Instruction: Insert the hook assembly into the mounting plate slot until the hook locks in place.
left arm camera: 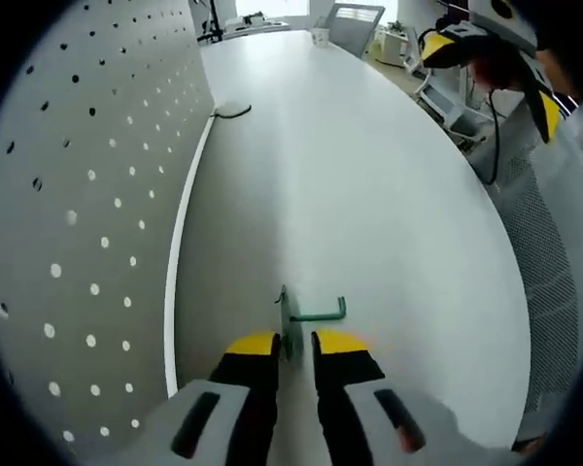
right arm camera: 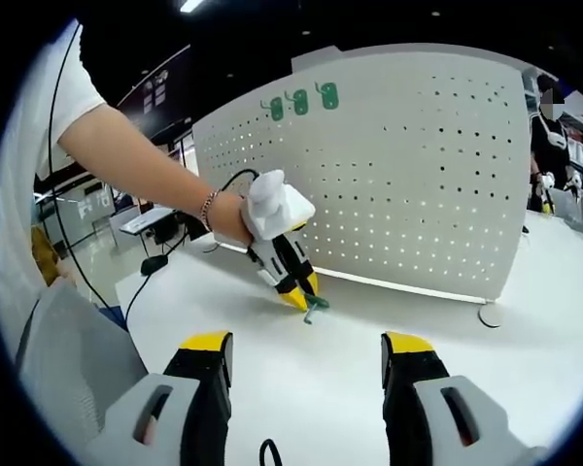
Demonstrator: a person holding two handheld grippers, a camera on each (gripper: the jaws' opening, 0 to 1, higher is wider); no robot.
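A small green hook assembly (left arm camera: 293, 325) stands on edge on the white table (left arm camera: 369, 194), its arm pointing right. My left gripper (left arm camera: 295, 346) is shut on its flat plate between the yellow tips. The white pegboard mounting plate (left arm camera: 87, 223) stands upright just to the left. In the right gripper view, the left gripper (right arm camera: 301, 291), held by a hand, has the hook (right arm camera: 314, 306) at its tip, low over the table in front of the pegboard (right arm camera: 418, 175). My right gripper (right arm camera: 306, 349) hangs open over the table with nothing between its jaws.
Three green hooks (right arm camera: 300, 100) hang near the pegboard's top edge. A black cable (left arm camera: 231, 113) lies at the board's far foot. A round foot (right arm camera: 490, 314) sits at its right corner. Chairs (left arm camera: 355, 24) stand past the table's curved edge.
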